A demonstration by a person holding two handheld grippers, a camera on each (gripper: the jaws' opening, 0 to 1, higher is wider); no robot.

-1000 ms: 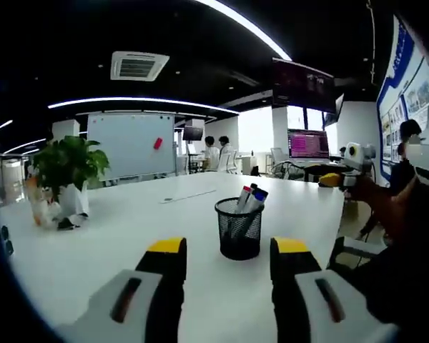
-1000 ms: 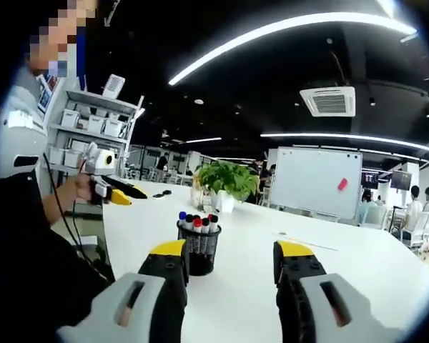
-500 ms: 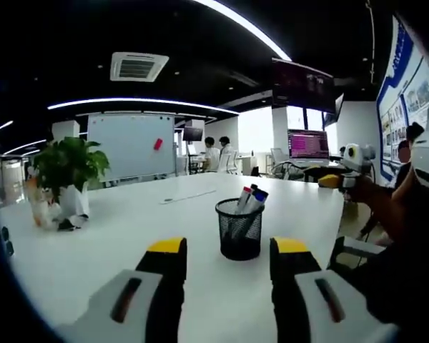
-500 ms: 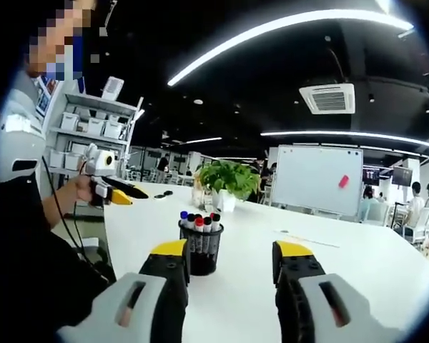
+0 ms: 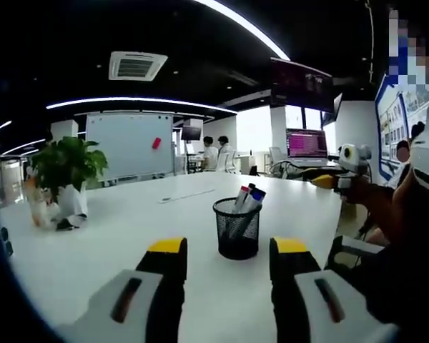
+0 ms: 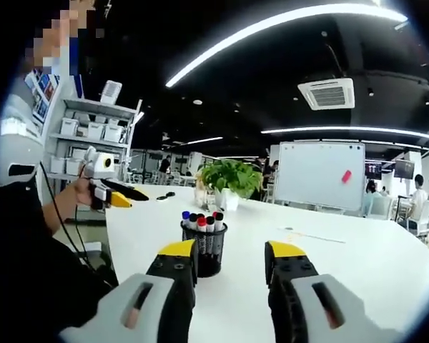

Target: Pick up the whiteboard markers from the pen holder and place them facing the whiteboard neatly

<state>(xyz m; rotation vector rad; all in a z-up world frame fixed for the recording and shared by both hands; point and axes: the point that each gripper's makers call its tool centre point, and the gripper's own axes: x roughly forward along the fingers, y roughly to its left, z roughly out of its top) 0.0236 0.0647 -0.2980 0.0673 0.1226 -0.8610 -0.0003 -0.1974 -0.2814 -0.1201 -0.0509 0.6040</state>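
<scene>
A black mesh pen holder point(image 5: 237, 228) stands on the white table point(image 5: 129, 236), with several whiteboard markers point(image 5: 247, 198) sticking out of it. My left gripper point(image 5: 227, 251) is open, hovering short of the holder with nothing between its jaws. From the other side the holder point(image 6: 204, 248) and its markers point(image 6: 200, 221) sit just left of my right gripper point(image 6: 231, 254), which is also open and holds nothing. The whiteboard point(image 5: 129, 146) stands beyond the table's far edge, and shows as the whiteboard point(image 6: 319, 176) at right. Each gripper appears in the other's view, held in a hand: the right gripper point(image 5: 327, 181) and the left gripper point(image 6: 116, 194).
A potted plant point(image 5: 66, 174) stands on the table at left, and appears as the plant point(image 6: 229, 180) behind the holder. A long thin item point(image 5: 187, 196) lies on the table toward the whiteboard. People sit at desks point(image 5: 216, 152) in the background. Shelving point(image 6: 93, 136) stands behind the person's arm.
The right gripper's jaws have drawn slightly closer together and its view has shifted a little toward the pen holder. The left gripper has stayed nearly still.
</scene>
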